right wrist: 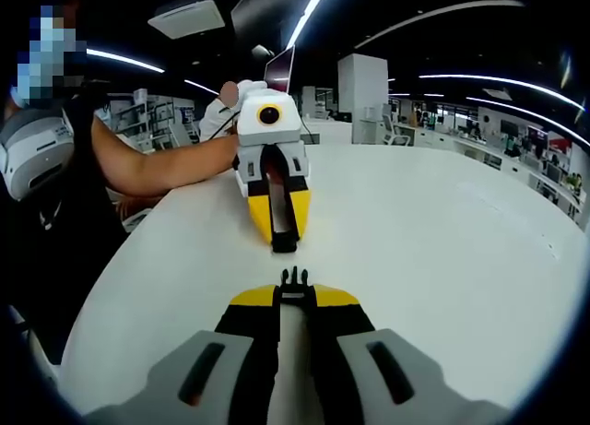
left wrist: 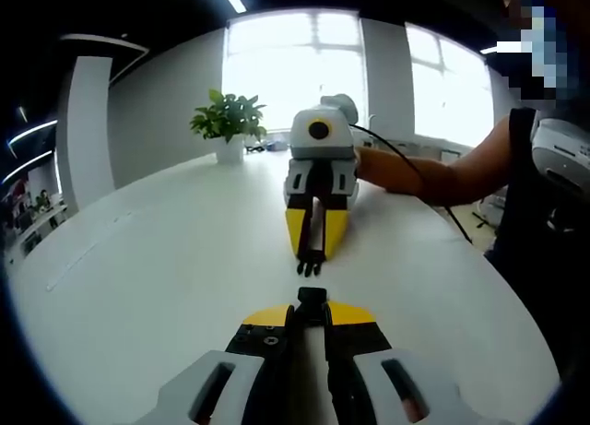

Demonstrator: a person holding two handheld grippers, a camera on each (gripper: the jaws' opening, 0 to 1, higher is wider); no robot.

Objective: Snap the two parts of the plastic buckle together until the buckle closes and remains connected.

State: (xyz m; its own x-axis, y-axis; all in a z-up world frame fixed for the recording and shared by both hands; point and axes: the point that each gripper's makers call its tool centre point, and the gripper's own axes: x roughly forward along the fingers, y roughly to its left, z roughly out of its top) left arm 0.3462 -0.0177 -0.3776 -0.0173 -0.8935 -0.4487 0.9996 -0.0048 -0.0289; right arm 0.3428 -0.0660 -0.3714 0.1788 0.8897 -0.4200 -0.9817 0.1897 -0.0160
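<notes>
1. The white bench (left wrist: 138,259) carries the whole scene; a potted plant (left wrist: 229,123) stands at its far edge in the left gripper view.
2. The left gripper (left wrist: 312,307) and the right gripper (right wrist: 294,282) face each other nose to nose above the bench, each held level. Their long axes lie on roughly one line.
3. The left gripper's jaws are clamped narrow on the socket half (left wrist: 312,296) of the buckle, its open mouth toward the other gripper.
4. The right gripper's jaws are closed on the pronged half (right wrist: 294,277), prongs pointing forward.
5. The deciding relation: the two halves are near but apart, a small gap between prongs and mouth, both axes nearly in line. I judge the next move a straight push together, with little sideways correction.
</notes>
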